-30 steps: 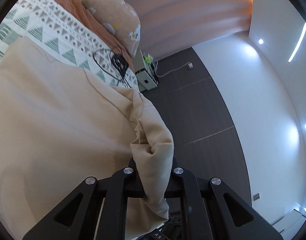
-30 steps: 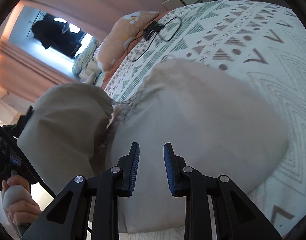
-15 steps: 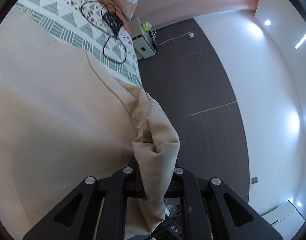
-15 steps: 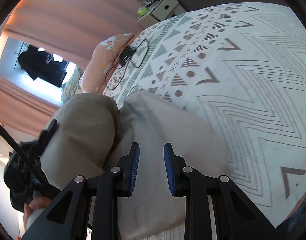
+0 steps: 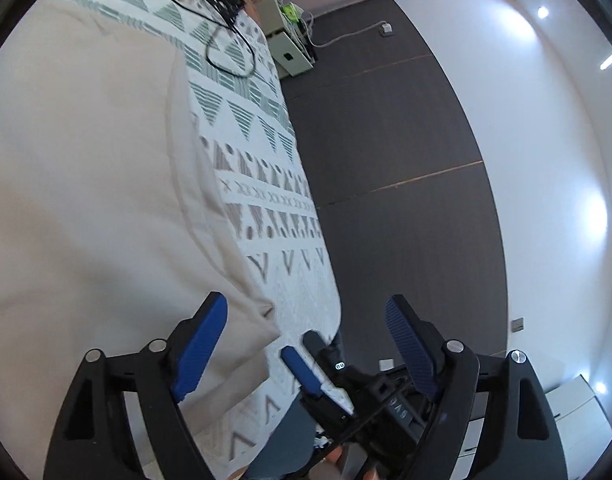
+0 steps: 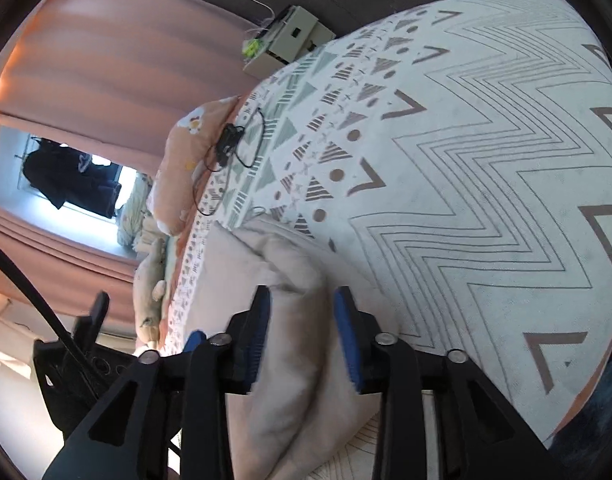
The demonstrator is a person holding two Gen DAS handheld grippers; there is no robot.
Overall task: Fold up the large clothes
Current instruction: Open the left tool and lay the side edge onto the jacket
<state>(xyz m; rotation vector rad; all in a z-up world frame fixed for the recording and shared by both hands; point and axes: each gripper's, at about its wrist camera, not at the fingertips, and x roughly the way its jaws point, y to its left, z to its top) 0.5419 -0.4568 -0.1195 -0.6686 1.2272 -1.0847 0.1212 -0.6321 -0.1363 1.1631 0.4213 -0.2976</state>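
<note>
Beige garment [image 5: 97,184] lay spread on patterned bedspread [image 5: 273,208]. My left gripper [image 5: 306,332] gaped wide, empty, over its corner. Right gripper [image 6: 301,312], part-open, straddled bunched fold [image 6: 293,340], grip unclear. Best practice, I judged: pinch both layers squarely, align edges.

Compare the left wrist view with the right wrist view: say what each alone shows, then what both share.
Only the left wrist view shows the left tongs wide open, the right tongs from outside, and the white wall.

Only the right wrist view shows the right tongs with a fold of the beige garment between their fingers, the pink curtain and the window.

Both show the garment on the patterned bedspread, the black cable and the bedside cabinet.
</note>
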